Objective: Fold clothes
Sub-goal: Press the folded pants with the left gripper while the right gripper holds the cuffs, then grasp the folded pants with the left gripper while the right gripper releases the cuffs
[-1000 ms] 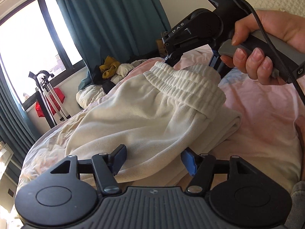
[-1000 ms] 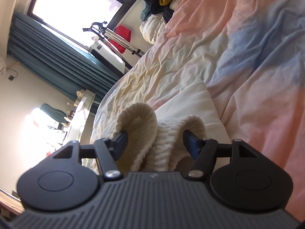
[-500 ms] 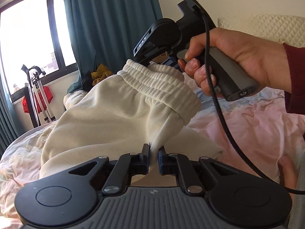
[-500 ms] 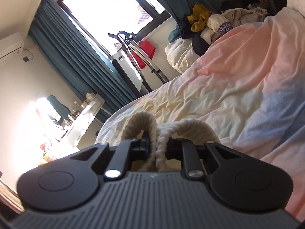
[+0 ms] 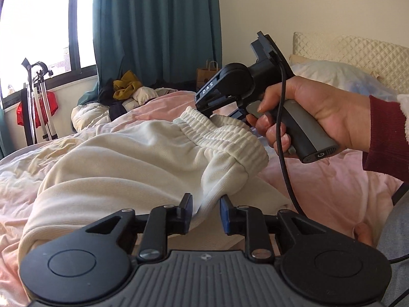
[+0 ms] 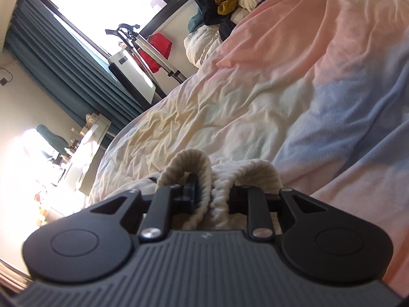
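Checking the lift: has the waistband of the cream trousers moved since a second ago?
Yes. In the left wrist view the waistband now sits lower and further right of the teal curtain, with more wall showing above it.

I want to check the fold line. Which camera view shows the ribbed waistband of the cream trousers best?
The left wrist view: there the waistband shows along its length, gathered between both grippers. The right wrist view shows only two bunched loops of it between the opening jaws of the right gripper.
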Demonstrator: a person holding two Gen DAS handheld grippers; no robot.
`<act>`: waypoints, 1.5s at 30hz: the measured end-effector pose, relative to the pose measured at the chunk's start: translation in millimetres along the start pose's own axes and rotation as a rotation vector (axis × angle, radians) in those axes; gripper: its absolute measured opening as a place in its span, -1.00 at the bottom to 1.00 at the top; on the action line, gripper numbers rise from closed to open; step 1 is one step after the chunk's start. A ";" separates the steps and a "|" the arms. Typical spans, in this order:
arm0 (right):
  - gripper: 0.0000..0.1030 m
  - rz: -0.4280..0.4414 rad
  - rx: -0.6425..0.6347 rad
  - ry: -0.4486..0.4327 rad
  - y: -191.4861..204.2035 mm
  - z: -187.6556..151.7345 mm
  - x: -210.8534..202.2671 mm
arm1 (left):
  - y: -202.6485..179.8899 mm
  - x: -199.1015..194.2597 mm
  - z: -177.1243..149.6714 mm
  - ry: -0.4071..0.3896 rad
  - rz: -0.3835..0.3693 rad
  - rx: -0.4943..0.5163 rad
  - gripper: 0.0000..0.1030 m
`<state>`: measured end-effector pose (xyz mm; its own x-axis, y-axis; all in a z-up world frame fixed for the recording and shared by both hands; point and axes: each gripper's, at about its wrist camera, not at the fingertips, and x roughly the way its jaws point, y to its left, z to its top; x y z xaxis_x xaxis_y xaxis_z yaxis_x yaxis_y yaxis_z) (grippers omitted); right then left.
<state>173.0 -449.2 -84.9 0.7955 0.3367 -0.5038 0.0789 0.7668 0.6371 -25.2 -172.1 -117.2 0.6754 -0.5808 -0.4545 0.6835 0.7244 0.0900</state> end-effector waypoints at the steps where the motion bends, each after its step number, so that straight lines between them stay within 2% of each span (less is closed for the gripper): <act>1: -0.32 -0.020 -0.010 -0.010 2.5 -1.1 -7.3 | 4.5 -8.4 2.6 -0.007 0.005 -0.020 -0.36; 2: -0.21 -0.039 -0.007 -0.027 3.2 -2.8 -16.3 | 8.2 -17.0 3.9 -0.014 0.014 -0.040 -0.31; 3: 0.00 -0.055 0.003 -0.046 2.9 -4.6 -25.9 | 13.8 -27.2 5.6 -0.019 0.034 -0.068 -0.23; 4: 0.32 -0.072 0.013 -0.066 2.6 -6.4 -35.5 | 21.0 -38.6 7.7 -0.022 0.062 -0.103 -0.20; 6: 0.56 -0.103 0.026 -0.113 2.9 -10.0 -53.6 | 34.1 -60.4 9.1 -0.023 0.123 -0.147 -0.19; 9: 0.56 -0.105 -0.038 -0.202 19.5 -15.2 -79.7 | 58.6 -93.0 6.3 -0.006 0.253 -0.218 -0.05; 11: 0.56 -0.063 -0.143 -0.236 43.2 -21.0 -91.6 | 75.5 -105.5 2.5 0.022 0.314 -0.292 -0.06; 14: 0.54 0.025 -0.320 -0.208 89.6 -39.7 -90.6 | 89.7 -113.0 -6.5 0.077 0.355 -0.361 -0.14; 17: 0.45 0.107 -0.447 -0.115 128.0 -69.6 -73.1 | 91.9 -107.7 -14.0 0.128 0.369 -0.375 -0.28; 19: 0.28 0.135 -0.535 -0.058 148.9 -91.5 -60.2 | 90.2 -101.9 -18.5 0.145 0.379 -0.372 -0.46; 25: 0.12 0.159 -0.788 0.057 185.5 -140.5 -34.0 | 93.2 -86.1 -25.2 0.128 0.356 -0.387 -0.70; 29: 0.00 0.156 -0.889 0.105 194.7 -158.6 -29.3 | 93.7 -82.8 -26.8 0.116 0.334 -0.398 -0.75; 32: -0.15 0.131 -0.944 0.107 198.1 -169.0 -24.1 | 92.9 -80.3 -28.1 0.123 0.326 -0.389 -0.76; 34: -0.35 0.098 -0.964 0.109 198.4 -172.6 -17.4 | 92.3 -79.1 -29.4 0.129 0.322 -0.375 -0.76; 37: -0.45 0.074 -1.010 0.103 198.4 -177.7 -9.3 | 93.4 -77.3 -31.5 0.134 0.313 -0.366 -0.78; 41: -0.75 0.044 -1.055 0.082 203.0 -184.5 -6.0 | 94.3 -74.7 -33.1 0.128 0.290 -0.371 -0.78; 45: -0.83 0.067 -1.003 0.027 212.6 -173.4 -28.8 | 89.5 -74.3 -32.3 0.100 0.263 -0.352 -0.79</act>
<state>62.7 -201.1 -36.2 0.7652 0.3984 -0.5057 -0.5174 0.8480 -0.1149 -23.2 -52.1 -104.0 0.7719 -0.3334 -0.5413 0.3444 0.9350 -0.0849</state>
